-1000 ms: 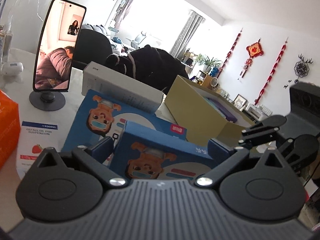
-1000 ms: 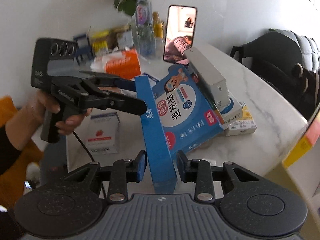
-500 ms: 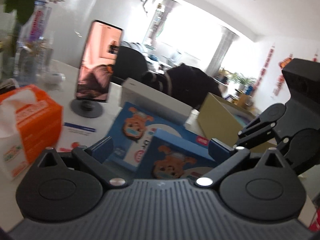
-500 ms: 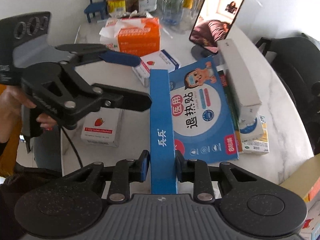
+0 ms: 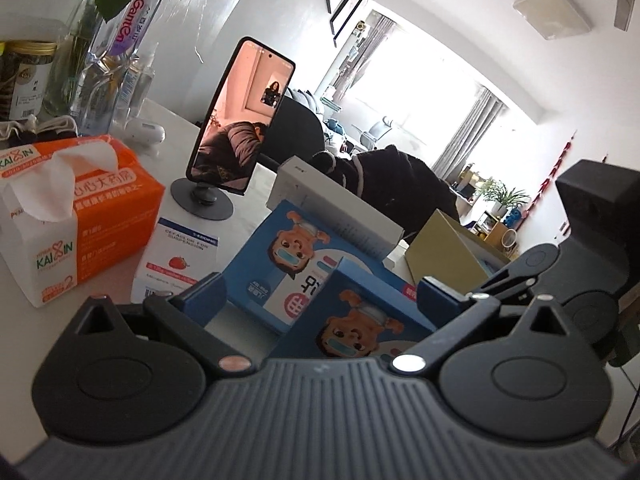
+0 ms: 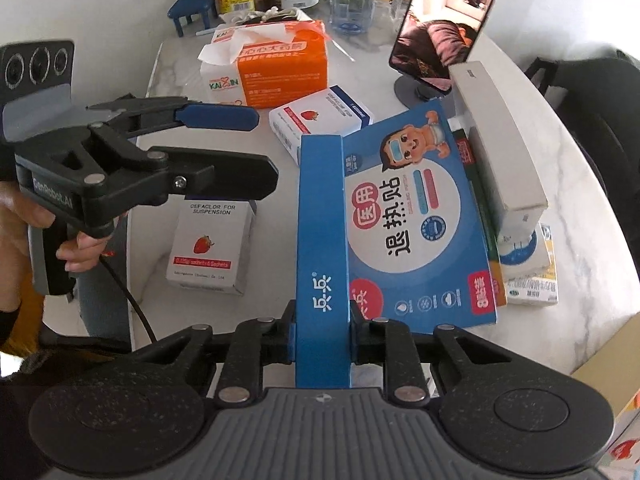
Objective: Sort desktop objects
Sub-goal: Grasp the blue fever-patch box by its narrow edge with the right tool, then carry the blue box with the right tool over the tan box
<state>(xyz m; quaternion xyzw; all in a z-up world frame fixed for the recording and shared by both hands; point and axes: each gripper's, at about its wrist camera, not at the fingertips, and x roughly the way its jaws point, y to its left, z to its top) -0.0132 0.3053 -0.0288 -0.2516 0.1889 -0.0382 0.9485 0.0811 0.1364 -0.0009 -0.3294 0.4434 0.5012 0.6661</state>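
On white marble table (image 6: 580, 216), medicine boxes (image 6: 212, 244) clutter.

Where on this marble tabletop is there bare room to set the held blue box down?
Bare marble shows between the strawberry box and the flat blue box, and along the near right edge beside the small carton. The back around the tissue box and phone stand is crowded.

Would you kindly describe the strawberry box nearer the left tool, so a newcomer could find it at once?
Start at the orange tissue box on the marble table. Two white strawberry boxes sit in front of it; the one meant lies just below the left tool, alone and clear of the blue box stack, unlike its twin.
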